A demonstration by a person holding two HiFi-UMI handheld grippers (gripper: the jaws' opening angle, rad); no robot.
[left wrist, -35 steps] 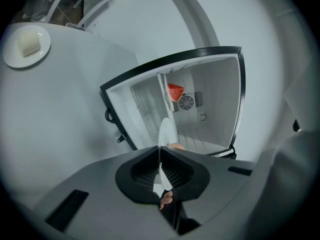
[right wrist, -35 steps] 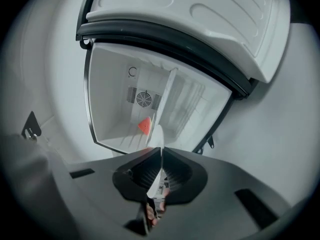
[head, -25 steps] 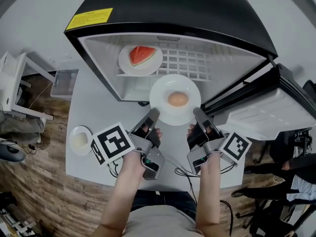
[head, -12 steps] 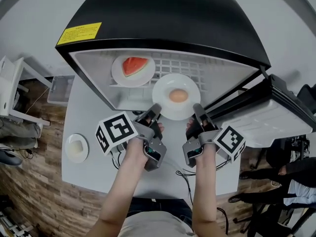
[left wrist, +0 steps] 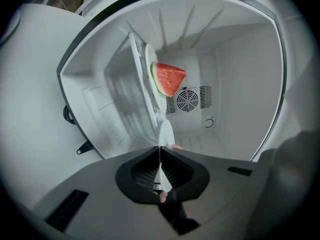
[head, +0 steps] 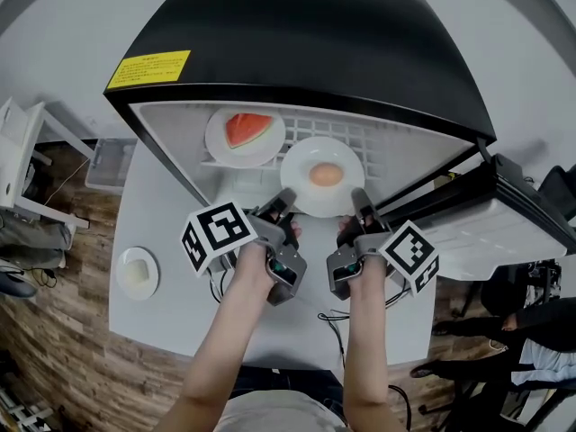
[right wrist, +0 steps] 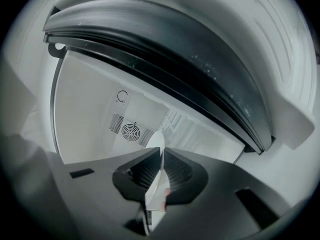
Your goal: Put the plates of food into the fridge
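Plate (head: 301, 189) rim in left tongs (head: 284, 198), right tongs (head: 359, 198)

Left of the fridge (head: 306, 43), the food on the small plate (head: 123, 286) is too small to tell; the fridge door (head: 504, 214) is cut off.

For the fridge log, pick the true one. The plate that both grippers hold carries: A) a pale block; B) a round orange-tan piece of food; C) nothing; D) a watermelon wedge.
B: the plate, clamped at its near rim by the left gripper and the right gripper, carries a round orange-tan piece of food; the watermelon wedge lies on another plate on the fridge shelf.
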